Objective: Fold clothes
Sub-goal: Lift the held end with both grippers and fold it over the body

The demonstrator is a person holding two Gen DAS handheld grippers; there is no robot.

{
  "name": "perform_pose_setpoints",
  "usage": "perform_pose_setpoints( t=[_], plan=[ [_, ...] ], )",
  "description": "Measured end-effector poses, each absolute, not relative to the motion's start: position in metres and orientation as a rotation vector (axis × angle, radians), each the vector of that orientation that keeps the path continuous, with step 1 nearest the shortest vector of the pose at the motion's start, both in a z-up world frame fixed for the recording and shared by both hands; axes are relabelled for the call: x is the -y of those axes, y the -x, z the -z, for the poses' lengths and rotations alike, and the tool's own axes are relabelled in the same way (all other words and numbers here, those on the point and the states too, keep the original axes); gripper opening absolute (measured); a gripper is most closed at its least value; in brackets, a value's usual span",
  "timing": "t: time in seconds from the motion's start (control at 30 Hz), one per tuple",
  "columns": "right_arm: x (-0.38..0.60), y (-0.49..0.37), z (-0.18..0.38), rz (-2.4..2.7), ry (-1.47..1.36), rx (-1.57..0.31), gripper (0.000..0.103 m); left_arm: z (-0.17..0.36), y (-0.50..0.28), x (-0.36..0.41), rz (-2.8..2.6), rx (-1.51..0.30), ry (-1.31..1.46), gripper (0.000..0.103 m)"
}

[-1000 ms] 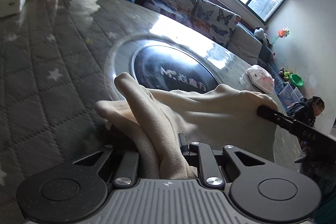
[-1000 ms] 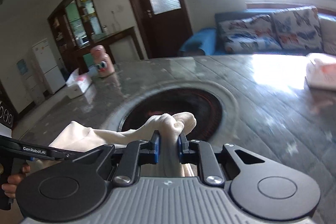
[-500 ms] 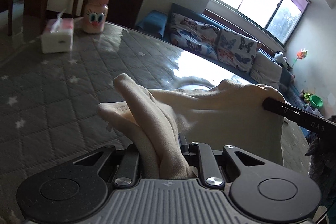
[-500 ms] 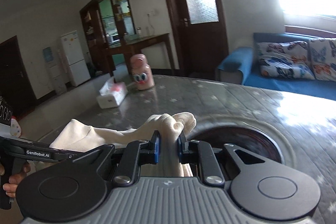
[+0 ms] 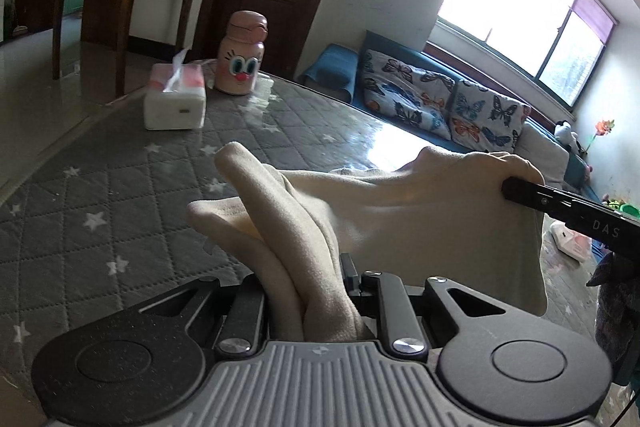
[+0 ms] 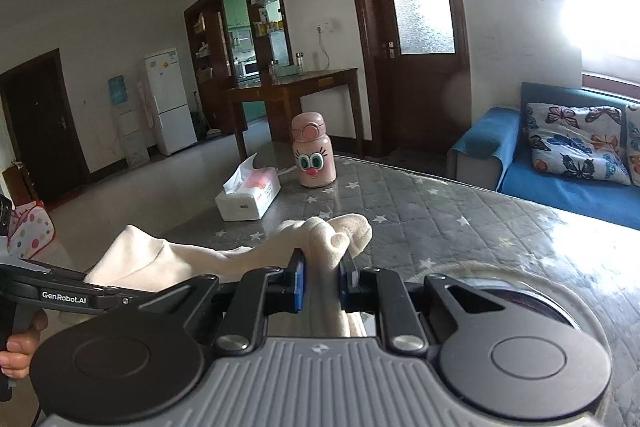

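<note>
A cream fleece garment hangs stretched between my two grippers above the grey quilted table. My left gripper is shut on one bunched edge of it; the cloth hides the fingertips. My right gripper is shut on the other bunched edge, gripped between blue pads. The right gripper also shows at the right of the left wrist view, and the left gripper at the left of the right wrist view. The garment's lower part hangs out of sight.
A white tissue box and a pink cartoon-face bottle stand at the table's far edge. A round glass turntable lies in the table's middle. A blue sofa with butterfly cushions is behind the table.
Both grippers have risen and tilted up with the garment still held. The views now show more of the room and less of the table and turntable.
</note>
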State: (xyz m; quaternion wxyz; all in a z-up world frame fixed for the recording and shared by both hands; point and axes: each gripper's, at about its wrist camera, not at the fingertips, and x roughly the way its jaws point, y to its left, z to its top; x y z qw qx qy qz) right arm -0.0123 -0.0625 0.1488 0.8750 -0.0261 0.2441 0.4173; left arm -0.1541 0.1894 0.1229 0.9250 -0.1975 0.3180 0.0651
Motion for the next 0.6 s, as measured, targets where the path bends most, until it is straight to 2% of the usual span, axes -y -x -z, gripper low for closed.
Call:
perform_pose_setpoints(
  t=[0.6],
  plan=[
    [0.029,0.002,-0.140,-0.900,0.124,-0.541,0.015,-0.109,0.158,-0.210,-0.188,-0.681,0.457,0.018]
  ],
)
